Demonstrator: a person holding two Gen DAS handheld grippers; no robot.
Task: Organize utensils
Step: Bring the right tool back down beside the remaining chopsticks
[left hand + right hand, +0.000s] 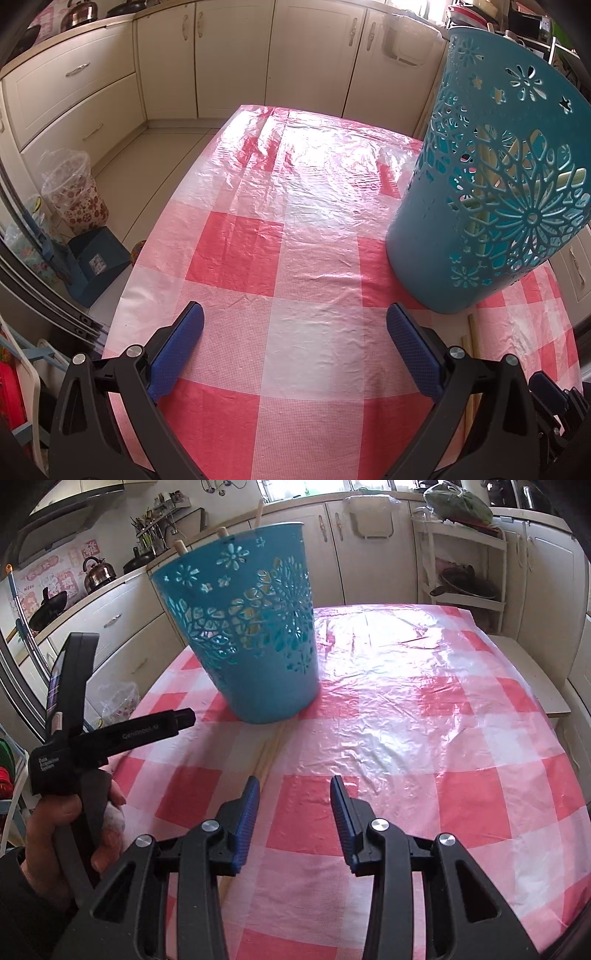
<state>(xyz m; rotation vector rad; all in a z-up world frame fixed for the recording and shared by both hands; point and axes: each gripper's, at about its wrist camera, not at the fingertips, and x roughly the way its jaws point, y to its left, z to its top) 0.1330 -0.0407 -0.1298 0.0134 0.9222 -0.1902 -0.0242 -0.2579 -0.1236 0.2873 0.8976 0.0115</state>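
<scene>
- Left hand-held gripper (295, 347): your jaws stand wide apart with nothing between them, poised over bare checked cloth. In the right wrist view its black body sits at the left edge, held in your hand (66, 830).
- Desk (443, 738): covered in a red-and-white checked cloth under a clear, wrinkled plastic sheet. The sheet looks slippery, so expect thin items to slide when nudged.
- Teal basket (251, 635): a perforated plastic bin with flower cut-outs, standing upright on the far left part of the desk as the right wrist view shows it. Several wooden utensils (221, 531) already stand inside, their ends poking above the rim.
- Wooden sticks (271, 749): the remaining utensils, pale and thin, lying flat on the cloth. They run from the foot of the teal basket back toward you, just left of the right jaws. How many there are, you cannot tell from here.
- Right hand-held gripper (293, 819): jaws partly apart, empty, pointing down at the cloth just to the right of the sticks.
- Step in hand, by my reading: pick up a stick for the basket.
- To do it well: shift the right jaws left until they straddle the sticks, lower until the pads nearly meet the cloth, then close across the width.
- Grip near the middle so the stick stays level when lifted.
- Keep the left jaws near the basket to steady it if it rocks.
</scene>
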